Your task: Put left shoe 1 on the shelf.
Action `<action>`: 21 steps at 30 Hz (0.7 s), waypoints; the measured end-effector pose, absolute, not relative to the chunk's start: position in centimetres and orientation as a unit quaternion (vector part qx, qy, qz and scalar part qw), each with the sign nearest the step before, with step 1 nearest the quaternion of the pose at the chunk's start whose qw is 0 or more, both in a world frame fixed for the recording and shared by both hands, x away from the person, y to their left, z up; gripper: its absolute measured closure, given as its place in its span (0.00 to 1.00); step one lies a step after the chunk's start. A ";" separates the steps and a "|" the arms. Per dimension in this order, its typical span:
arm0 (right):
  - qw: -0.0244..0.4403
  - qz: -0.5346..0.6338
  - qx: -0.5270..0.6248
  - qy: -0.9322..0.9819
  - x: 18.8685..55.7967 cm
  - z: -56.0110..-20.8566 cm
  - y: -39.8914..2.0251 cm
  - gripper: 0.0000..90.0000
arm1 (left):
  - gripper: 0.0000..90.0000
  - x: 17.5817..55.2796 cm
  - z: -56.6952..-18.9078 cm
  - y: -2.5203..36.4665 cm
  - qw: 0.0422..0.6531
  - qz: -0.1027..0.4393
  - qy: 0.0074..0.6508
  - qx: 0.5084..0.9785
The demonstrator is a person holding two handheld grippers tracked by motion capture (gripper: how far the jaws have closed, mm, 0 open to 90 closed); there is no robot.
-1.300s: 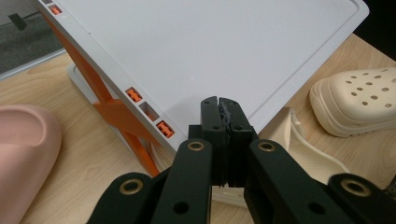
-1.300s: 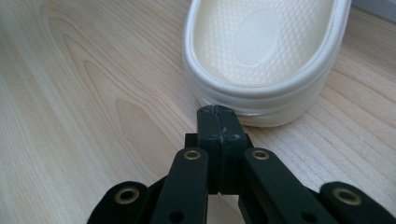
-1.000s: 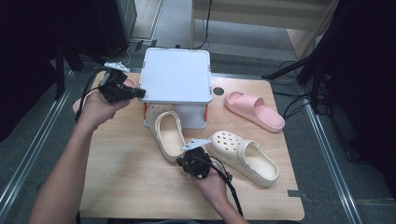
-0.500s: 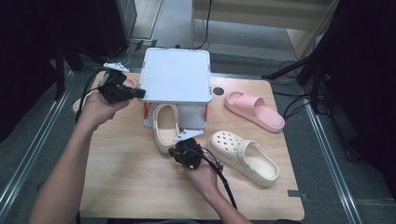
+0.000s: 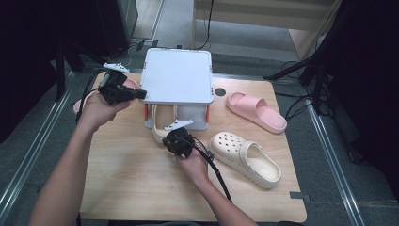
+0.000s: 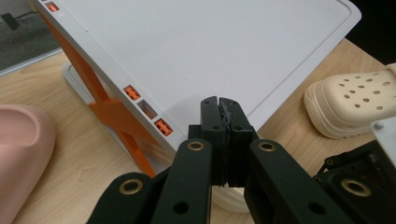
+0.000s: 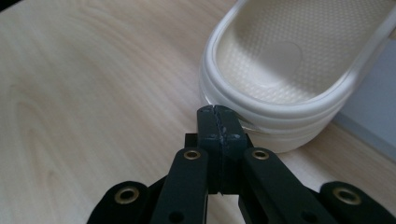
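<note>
The left hand-held gripper [image 5: 134, 94] is a black block with a grey three-cornered plate on top, and a black cable trails from it toward 7 o'clock. The right hand-held gripper [image 5: 170, 137] has the same black body and grey plate, and its black cable runs toward 5 o'clock. Each has flat black link arms with brass-coloured round rivets, and its black pads are scratched. Both forearms are bare, with no sleeves.
</note>
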State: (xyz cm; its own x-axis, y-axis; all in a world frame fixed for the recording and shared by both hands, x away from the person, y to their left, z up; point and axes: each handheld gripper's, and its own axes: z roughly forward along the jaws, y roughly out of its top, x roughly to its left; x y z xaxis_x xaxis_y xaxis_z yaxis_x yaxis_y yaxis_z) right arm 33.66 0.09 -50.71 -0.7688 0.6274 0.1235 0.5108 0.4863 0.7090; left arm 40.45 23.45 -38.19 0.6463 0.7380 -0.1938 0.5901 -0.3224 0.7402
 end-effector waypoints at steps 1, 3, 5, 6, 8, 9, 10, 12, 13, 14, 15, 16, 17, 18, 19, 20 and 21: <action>0.079 0.386 0.330 0.858 33.9 -50.7 0.3 1.00 | 0.99 40.5 -38.2 23.5 0.413 0.089 0.411 0.808; 0.080 0.385 0.333 0.857 34.3 -50.7 0.6 1.00 | 0.99 40.5 -38.2 23.5 0.413 0.089 0.411 0.808; 0.087 0.386 0.338 0.854 34.8 -50.8 1.0 1.00 | 0.99 40.5 -38.2 23.5 0.413 0.088 0.411 0.808; 0.090 0.388 0.339 0.852 35.0 -50.8 1.2 1.00 | 0.99 40.5 -38.2 23.5 0.412 0.089 0.411 0.808; 0.086 0.395 0.343 0.848 35.6 -50.9 1.5 1.00 | 0.99 40.5 -38.2 23.4 0.412 0.090 0.411 0.808; 0.086 0.394 0.346 0.847 35.8 -50.9 1.6 1.00 | 0.99 40.5 -38.2 23.4 0.412 0.090 0.410 0.808; 0.081 0.398 0.348 0.845 36.1 -50.9 1.7 1.00 | 0.99 40.5 -38.2 23.4 0.413 0.090 0.410 0.808; 0.078 0.399 0.352 0.843 36.5 -50.9 1.9 1.00 | 0.99 40.5 -38.2 23.5 0.414 0.090 0.410 0.808; 0.080 0.400 0.349 0.844 36.6 -51.0 2.0 1.00 | 0.99 40.4 -38.2 23.5 0.414 0.090 0.411 0.807; 0.085 0.401 0.345 0.844 36.7 -51.1 2.2 1.00 | 0.99 40.4 -38.2 23.5 0.414 0.090 0.411 0.807; 0.088 0.401 0.345 0.844 36.8 -51.1 2.3 1.00 | 0.99 40.4 -38.2 23.4 0.413 0.090 0.411 0.808; 0.090 0.402 0.346 0.843 37.0 -51.2 2.4 1.00 | 0.99 40.4 -38.2 23.4 0.413 0.091 0.411 0.808; 0.089 0.402 0.349 0.842 37.2 -51.2 2.6 1.00 | 0.99 40.4 -38.2 23.4 0.413 0.092 0.411 0.808; 0.092 0.401 0.348 0.842 37.4 -51.2 2.8 1.00 | 0.99 40.4 -38.2 23.4 0.413 0.092 0.411 0.807; 0.095 0.400 0.346 0.843 37.6 -51.2 3.0 1.00 | 0.99 40.4 -38.2 23.4 0.414 0.091 0.411 0.807; 0.097 0.398 0.347 0.844 37.7 -51.2 3.2 1.00 | 0.99 40.4 -38.2 23.4 0.415 0.089 0.411 0.807; 0.098 0.395 0.347 0.845 37.8 -51.2 3.3 1.00 | 0.99 40.4 -38.2 23.5 0.415 0.090 0.411 0.807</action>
